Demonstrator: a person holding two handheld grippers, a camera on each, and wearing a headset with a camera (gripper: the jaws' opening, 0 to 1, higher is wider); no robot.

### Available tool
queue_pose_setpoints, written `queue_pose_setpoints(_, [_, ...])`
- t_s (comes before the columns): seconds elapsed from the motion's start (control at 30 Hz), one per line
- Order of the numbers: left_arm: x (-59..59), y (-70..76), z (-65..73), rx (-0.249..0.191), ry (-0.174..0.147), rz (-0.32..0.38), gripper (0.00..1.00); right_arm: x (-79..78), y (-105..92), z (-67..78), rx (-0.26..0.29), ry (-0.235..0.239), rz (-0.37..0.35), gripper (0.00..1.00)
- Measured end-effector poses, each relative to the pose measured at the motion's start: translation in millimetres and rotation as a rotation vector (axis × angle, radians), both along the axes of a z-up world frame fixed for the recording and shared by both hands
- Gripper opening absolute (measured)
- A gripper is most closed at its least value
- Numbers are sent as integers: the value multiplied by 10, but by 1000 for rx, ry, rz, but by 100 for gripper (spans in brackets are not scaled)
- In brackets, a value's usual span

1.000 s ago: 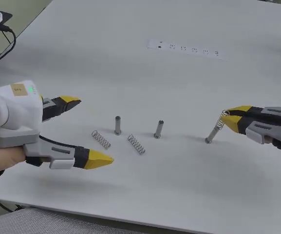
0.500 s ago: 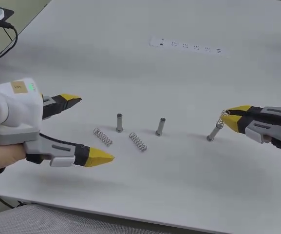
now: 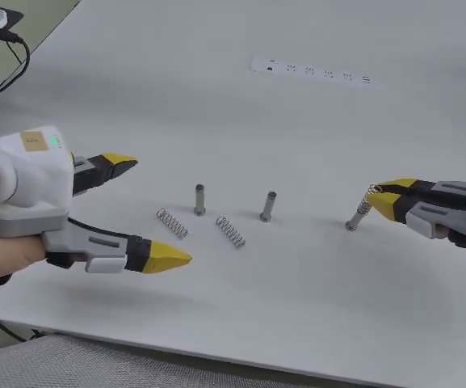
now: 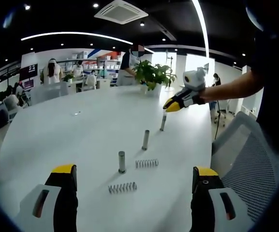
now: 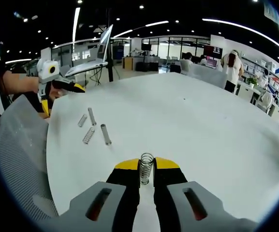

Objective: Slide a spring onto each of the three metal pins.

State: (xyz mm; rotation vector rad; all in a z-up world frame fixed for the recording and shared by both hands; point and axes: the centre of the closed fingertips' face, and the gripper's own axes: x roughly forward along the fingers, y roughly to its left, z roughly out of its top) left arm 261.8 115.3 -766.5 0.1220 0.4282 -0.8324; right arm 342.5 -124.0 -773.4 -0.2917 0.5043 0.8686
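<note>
Head view: right gripper [image 3: 378,196] fingers [image 3: 398,185] clamp spring [image 3: 369,196]; left gripper [image 3: 158,211] gapes near loose springs [image 3: 228,231].

A white power strip [image 3: 309,72] lies on the white table [image 3: 216,121], a potted plant [image 4: 151,75] near its far end.

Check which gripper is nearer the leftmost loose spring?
Left. The left gripper is open just short of the leftmost loose spring; the right gripper is far across the table, shut on the third spring atop the rightmost pin.

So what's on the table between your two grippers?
Two upright grey metal pins and two loose wire springs lying flat, seen in the head view.
</note>
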Motion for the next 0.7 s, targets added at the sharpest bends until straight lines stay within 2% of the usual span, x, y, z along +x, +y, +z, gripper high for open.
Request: queue_pose_setpoints(0.7, [-11,-18,-32,3,9,-4,97,-50,9,-272,-59,49,19,7])
